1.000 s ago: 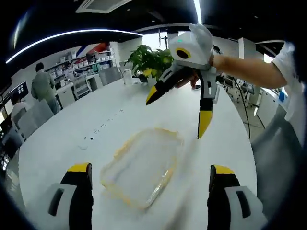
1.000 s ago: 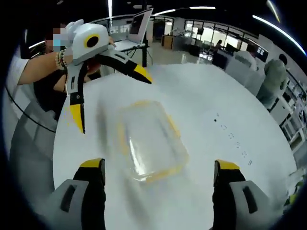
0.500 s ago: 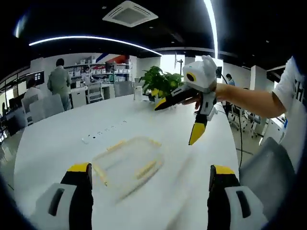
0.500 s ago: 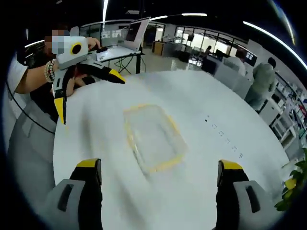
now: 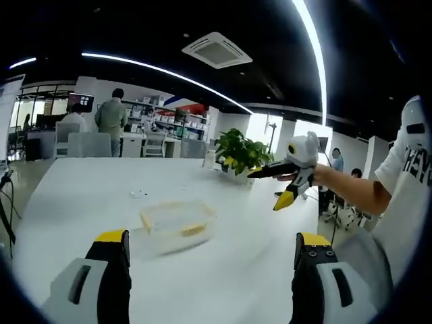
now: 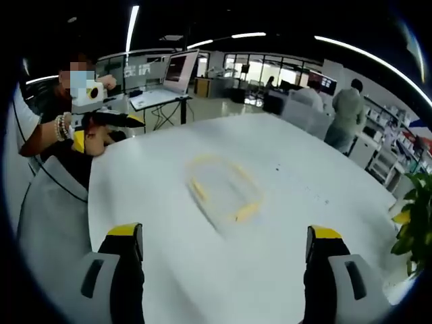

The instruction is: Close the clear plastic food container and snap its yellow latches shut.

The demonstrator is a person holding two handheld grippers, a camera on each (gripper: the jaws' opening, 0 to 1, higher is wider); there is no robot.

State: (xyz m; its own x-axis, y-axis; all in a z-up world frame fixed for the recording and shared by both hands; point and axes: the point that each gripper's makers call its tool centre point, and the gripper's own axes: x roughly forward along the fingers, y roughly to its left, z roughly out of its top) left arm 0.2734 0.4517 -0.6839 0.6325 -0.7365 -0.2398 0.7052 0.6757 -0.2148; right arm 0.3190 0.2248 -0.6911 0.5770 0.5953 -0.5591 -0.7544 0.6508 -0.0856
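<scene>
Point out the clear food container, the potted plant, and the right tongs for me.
clear food container (image 5: 177, 221), left gripper view, on its see-through front wall.
potted plant (image 5: 239, 152), left gripper view, on the green leaves.
right tongs (image 5: 273, 185), left gripper view, midway between the two spread tips.

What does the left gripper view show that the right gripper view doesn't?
Left gripper view alone: a ceiling vent and the right hand-held gripper, open, above the table. Right gripper view alone: a monitor on a stand, and the left hand-held gripper, open. Both: the white table, the clear container with yellow latches, and a plant.
</scene>
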